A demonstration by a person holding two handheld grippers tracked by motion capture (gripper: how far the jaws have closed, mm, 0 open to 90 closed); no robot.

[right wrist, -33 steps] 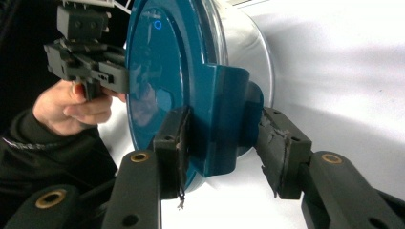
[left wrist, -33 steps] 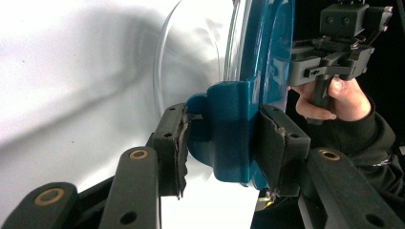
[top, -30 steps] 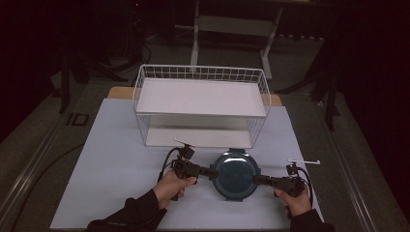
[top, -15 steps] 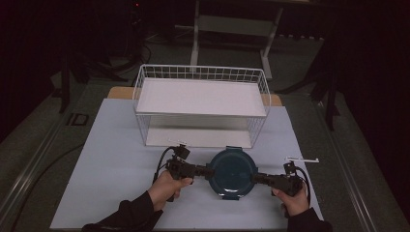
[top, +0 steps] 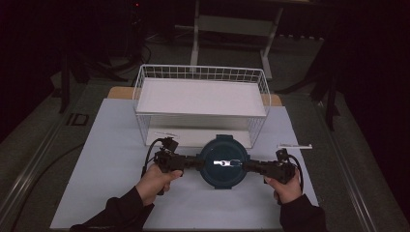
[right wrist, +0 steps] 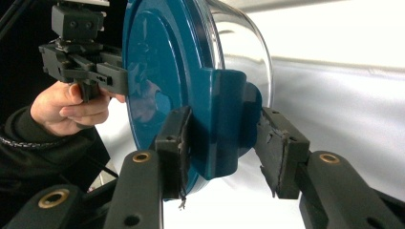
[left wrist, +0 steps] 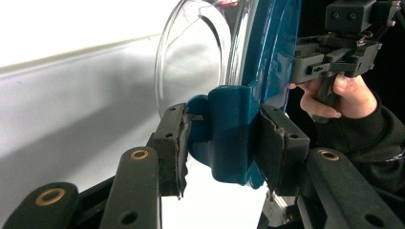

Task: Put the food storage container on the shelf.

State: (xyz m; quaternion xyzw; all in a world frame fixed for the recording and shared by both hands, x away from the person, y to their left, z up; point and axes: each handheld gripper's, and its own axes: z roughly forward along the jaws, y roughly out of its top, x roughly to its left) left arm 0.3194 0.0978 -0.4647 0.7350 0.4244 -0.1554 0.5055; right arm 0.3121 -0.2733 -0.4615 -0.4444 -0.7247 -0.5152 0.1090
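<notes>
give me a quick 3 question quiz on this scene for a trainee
1. True or false: the round teal-lidded container sits inside the white wire basket.
2. What does the left claw grip? A) a clip tab on the lid B) the basket rim C) a cable
3. Fill in: the container's body under the lid is ____ glass or plastic.

Key: 1 false, it is in front of the basket. 2 A. 3 clear.

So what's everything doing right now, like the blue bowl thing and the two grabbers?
Bowl: lid on, held at two opposite side tabs.
Lid: teal, closed over the clear bowl.
Left gripper: jaws shut on a lid tab.
Right gripper: jaws shut on the opposite tab.
Rack: upright behind the bowl, top shelf bare.
</notes>
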